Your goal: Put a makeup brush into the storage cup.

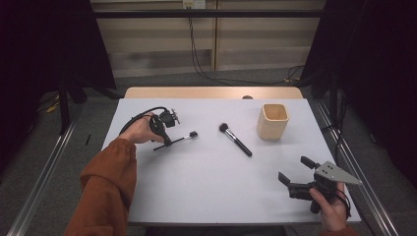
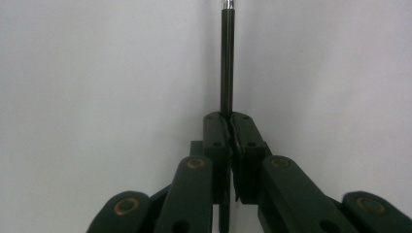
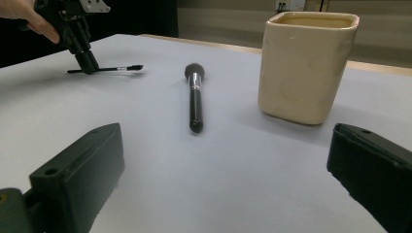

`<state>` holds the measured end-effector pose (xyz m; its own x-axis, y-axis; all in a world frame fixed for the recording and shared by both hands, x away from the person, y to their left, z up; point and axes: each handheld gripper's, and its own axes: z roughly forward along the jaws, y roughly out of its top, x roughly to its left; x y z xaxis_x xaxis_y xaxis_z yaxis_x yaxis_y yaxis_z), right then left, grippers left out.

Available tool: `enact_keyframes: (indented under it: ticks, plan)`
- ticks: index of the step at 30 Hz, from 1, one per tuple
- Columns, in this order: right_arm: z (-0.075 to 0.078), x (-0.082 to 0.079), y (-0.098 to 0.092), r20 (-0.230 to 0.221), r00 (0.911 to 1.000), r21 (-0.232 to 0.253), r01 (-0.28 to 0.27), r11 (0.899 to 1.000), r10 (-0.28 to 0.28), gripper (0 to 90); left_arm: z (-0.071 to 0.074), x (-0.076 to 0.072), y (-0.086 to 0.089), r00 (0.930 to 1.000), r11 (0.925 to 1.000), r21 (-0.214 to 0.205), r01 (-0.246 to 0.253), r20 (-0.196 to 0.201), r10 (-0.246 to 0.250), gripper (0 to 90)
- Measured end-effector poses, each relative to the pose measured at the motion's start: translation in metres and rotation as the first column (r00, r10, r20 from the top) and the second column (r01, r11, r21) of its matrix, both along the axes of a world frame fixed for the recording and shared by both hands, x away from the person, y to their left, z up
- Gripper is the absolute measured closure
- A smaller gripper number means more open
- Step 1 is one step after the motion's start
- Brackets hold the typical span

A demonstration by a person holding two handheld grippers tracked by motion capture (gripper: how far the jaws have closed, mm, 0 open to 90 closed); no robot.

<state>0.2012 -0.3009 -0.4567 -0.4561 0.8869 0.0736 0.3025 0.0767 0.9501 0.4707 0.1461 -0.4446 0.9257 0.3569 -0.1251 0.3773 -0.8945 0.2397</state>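
Observation:
My left gripper (image 1: 166, 139) points down at the left of the white table (image 1: 206, 182), shut on the handle of a thin black brush (image 1: 181, 139) that lies on the surface. In the left gripper view the jaws meet (image 2: 227, 118) around the thin brush handle (image 2: 227, 63), which runs straight ahead. A thicker makeup brush (image 1: 236, 140) lies near the table's middle, bristles toward the back. A cream square cup (image 1: 273, 121) stands upright at the back right. My right gripper (image 1: 294, 168) hovers open near the front right corner with nothing between its jaws.
From the right gripper view (image 3: 223, 145), the thicker brush (image 3: 195, 97) lies ahead, the cup (image 3: 306, 68) stands to the right, and the left gripper (image 3: 87, 63) holds the thin brush (image 3: 116, 69) at far left. Cables hang behind the table (image 1: 196, 54).

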Motion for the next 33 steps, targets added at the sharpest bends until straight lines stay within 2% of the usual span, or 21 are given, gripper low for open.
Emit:
enact_keyframes:
  ticks: [2,5,7,8,9,11,12,13,14,15,16,17,18,21,22,23,27,28,30,32,33]
  plan:
    - [0.0,0.0,0.0,-0.002,1.0,0.003,0.003,1.0,-0.003,0.0,0.003,0.001,0.006,0.9997,0.9991,-0.041,-0.007,0.025,0.008,86.3]
    - [0.0,0.0,0.0,0.001,1.0,0.003,0.003,1.0,-0.003,0.0,0.005,-0.002,0.013,0.9982,0.9898,-0.132,-0.053,0.021,0.056,86.3]
    - [0.0,0.001,0.001,0.0,1.0,0.001,0.001,1.0,-0.001,0.0,0.006,-0.005,0.016,0.9965,0.9845,-0.162,-0.066,0.041,0.073,86.4]
    - [0.0,0.001,0.001,0.0,1.0,0.001,0.001,1.0,-0.001,0.0,0.006,-0.006,0.017,0.9969,0.9809,-0.182,-0.067,0.028,0.073,86.4]
    - [0.0,0.001,0.001,0.001,1.0,0.003,0.0,1.0,0.0,0.0,0.007,-0.008,0.017,0.9959,0.9793,-0.189,-0.073,0.04,0.082,86.4]
    - [0.0,0.001,0.001,0.003,1.0,-0.005,-0.003,1.0,0.003,0.0,0.007,-0.01,0.018,0.9953,0.9753,-0.204,-0.084,0.03,0.092,86.4]
    - [0.0,0.001,0.001,0.003,1.0,-0.007,-0.003,1.0,0.003,0.0,0.008,-0.009,0.019,0.9958,0.9778,-0.197,-0.071,0.043,0.081,86.4]
    - [0.0,0.001,0.001,0.003,1.0,-0.006,-0.003,1.0,0.003,0.0,0.009,-0.01,0.02,0.9958,0.9756,-0.207,-0.074,0.038,0.084,86.4]
    - [0.0,0.001,0.001,0.004,1.0,-0.007,-0.003,1.0,0.003,0.0,0.008,-0.012,0.02,0.9924,0.965,-0.241,-0.103,0.041,0.116,86.4]
    - [0.0,0.001,0.001,0.003,1.0,-0.006,-0.003,1.0,0.003,0.0,0.011,-0.013,0.021,0.991,0.9654,-0.242,-0.097,0.066,0.116,86.3]
    - [0.0,0.001,0.001,0.002,1.0,-0.004,-0.004,1.0,0.004,0.0,0.011,-0.017,0.021,0.9849,0.9466,-0.294,-0.132,0.069,0.159,86.3]
    - [0.0,0.001,0.001,0.002,1.0,-0.003,-0.004,1.0,0.004,0.0,0.013,-0.017,0.023,0.9851,0.9454,-0.304,-0.118,0.084,0.15,86.3]
    - [0.0,0.001,0.001,0.002,1.0,-0.005,-0.004,1.0,0.004,0.0,0.013,-0.02,0.023,0.9771,0.928,-0.338,-0.156,0.084,0.195,86.3]
    - [0.0,0.001,0.002,-0.001,1.0,-0.002,-0.004,1.0,0.004,0.0,0.012,-0.025,0.025,0.967,0.903,-0.386,-0.189,0.087,0.24,86.3]
    - [0.0,0.001,0.002,-0.001,1.0,-0.002,-0.005,1.0,0.005,0.0,0.012,-0.027,0.026,0.9697,0.9024,-0.391,-0.181,0.082,0.23,86.3]
    - [0.0,0.001,0.002,-0.001,1.0,-0.001,-0.005,1.0,0.005,0.0,0.012,-0.029,0.026,0.9689,0.9045,-0.391,-0.171,0.1,0.226,86.3]
    - [0.0,0.002,0.003,0.0,1.0,0.0,-0.003,1.0,0.003,0.0,0.011,-0.035,0.029,0.9636,0.8785,-0.445,-0.175,0.106,0.245,86.2]
    - [0.0,0.002,0.003,-0.001,1.0,0.0,-0.003,1.0,0.003,0.0,0.011,-0.037,0.031,0.9591,0.8752,-0.45,-0.177,0.121,0.256,86.3]
    - [0.0,0.002,0.003,-0.001,1.0,-0.001,-0.004,1.0,0.004,0.0,0.01,-0.039,0.034,0.9543,0.8614,-0.472,-0.187,0.12,0.274,86.3]
    - [0.0,0.002,0.003,0.0,1.0,-0.001,-0.005,1.0,0.005,0.0,0.008,-0.041,0.035,0.9456,0.8523,-0.479,-0.21,0.123,0.301,86.3]
    - [0.0,0.003,0.003,0.0,1.0,-0.002,-0.006,1.0,0.006,0.0,0.006,-0.042,0.036,0.9409,0.8514,-0.479,-0.214,0.133,0.312,86.3]
